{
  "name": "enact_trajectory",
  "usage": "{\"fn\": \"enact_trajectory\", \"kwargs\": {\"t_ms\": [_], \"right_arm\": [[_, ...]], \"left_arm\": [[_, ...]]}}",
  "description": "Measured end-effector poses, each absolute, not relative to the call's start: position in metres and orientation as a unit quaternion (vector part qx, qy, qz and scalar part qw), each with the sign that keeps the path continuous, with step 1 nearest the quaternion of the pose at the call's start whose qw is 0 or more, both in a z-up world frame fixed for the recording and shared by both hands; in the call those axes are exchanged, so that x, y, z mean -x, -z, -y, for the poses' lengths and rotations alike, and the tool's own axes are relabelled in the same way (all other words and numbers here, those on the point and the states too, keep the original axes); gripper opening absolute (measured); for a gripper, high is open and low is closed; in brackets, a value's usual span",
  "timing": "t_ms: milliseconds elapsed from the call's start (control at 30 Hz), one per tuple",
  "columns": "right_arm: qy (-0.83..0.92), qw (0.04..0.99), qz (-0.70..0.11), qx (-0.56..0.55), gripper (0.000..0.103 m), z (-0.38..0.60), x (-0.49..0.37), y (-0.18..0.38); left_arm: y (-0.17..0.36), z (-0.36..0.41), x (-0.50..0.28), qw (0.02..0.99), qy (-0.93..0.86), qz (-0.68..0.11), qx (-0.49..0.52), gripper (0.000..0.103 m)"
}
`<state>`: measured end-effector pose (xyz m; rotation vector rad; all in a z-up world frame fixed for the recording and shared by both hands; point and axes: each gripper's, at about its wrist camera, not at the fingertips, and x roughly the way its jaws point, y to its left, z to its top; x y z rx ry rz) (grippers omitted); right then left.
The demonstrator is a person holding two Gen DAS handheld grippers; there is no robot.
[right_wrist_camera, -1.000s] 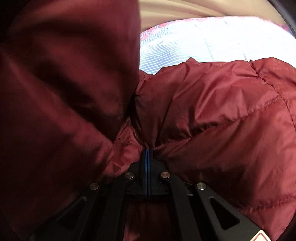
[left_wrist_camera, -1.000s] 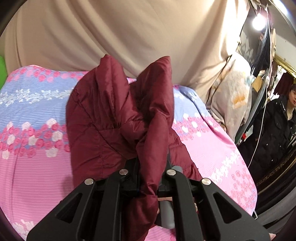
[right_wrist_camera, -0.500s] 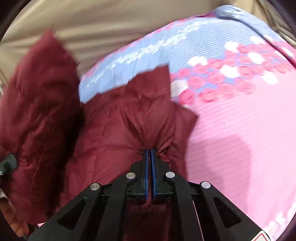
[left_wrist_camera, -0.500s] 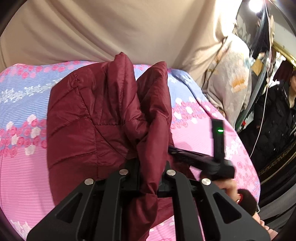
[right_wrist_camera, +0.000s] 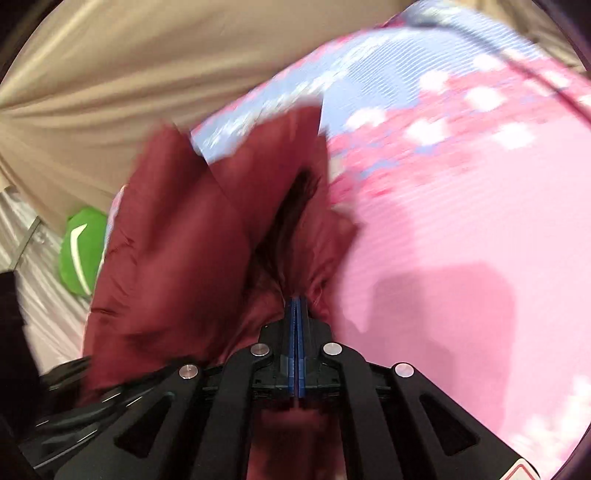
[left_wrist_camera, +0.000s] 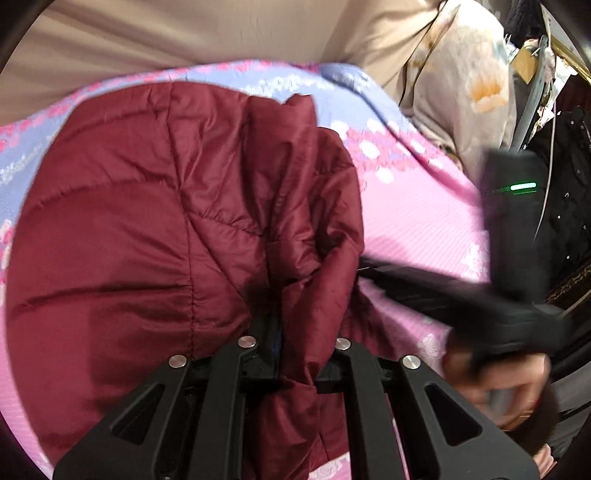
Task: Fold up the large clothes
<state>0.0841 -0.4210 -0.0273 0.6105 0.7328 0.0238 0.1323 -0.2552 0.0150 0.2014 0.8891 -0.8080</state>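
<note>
1. The dark red quilted puffer jacket lies bunched on a bed cover with pink and lilac bands and a flower print. Most of the jacket's bulk sits left of centre in the left wrist view, with the cover showing to its right and along its far side.
2. The left gripper, black with two fingers, is closed on a thick gathered fold of the jacket. The fold fills the gap between the fingers and hangs down past them toward the camera.
3. The right gripper, black with blue finger pads, has its pads pressed nearly together. A thin pinch of jacket fabric runs into them and shows again below them, so it has hold of the jacket.
4. In the right wrist view the jacket rises up and to the left of the gripper as a bunched mass, with a dark hollow in the folds just beyond the fingertips. This view is motion-blurred, so seam detail cannot be read.
5. In the left wrist view the right gripper reaches in from the right, and its tip meets the jacket's right edge. Its body carries a lit green strip.
6. A beige draped cloth hangs behind the far side of the bed.
7. A green cushion with a white mark lies at the far left, beside the bed.
</note>
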Motion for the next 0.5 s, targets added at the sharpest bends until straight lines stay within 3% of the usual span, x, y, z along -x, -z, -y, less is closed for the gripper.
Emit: {"fn": "enact_trajectory", "kwargs": {"t_ms": [33,133,233,300,400,433,467,500], "right_arm": [[-0.006,0.892,-0.343,-0.295,0.012,0.426,-0.071,0.021],[0.019,0.904,-0.313,-0.289,0.012,0.436,-0.043,0.011],[0.022,0.906,-0.290,-0.307,0.012,0.435,-0.018,0.020],[0.032,0.906,-0.285,-0.312,0.012,0.430,-0.014,0.027],[0.026,0.914,-0.268,-0.303,0.015,0.426,0.013,0.018],[0.018,0.919,-0.256,-0.298,0.023,0.416,0.016,0.011],[0.011,0.922,-0.248,-0.297,0.037,0.411,0.022,0.007],[0.001,0.925,-0.240,-0.296,0.043,0.405,0.029,0.001]], "left_arm": [[-0.010,0.259,-0.132,0.822,0.376,-0.416,-0.102,0.008],[-0.002,0.265,-0.129,0.828,0.364,-0.408,-0.121,0.009],[-0.007,0.262,-0.124,0.832,0.368,-0.399,-0.119,0.018],[-0.027,0.245,-0.114,0.826,0.396,-0.391,-0.090,0.040],[-0.067,0.205,-0.092,0.832,0.431,-0.348,-0.044,0.059],[-0.085,0.181,-0.084,0.842,0.432,-0.323,-0.027,0.063],[-0.095,0.164,-0.080,0.851,0.424,-0.309,-0.015,0.067],[-0.102,0.147,-0.077,0.861,0.412,-0.298,-0.004,0.069]]}}
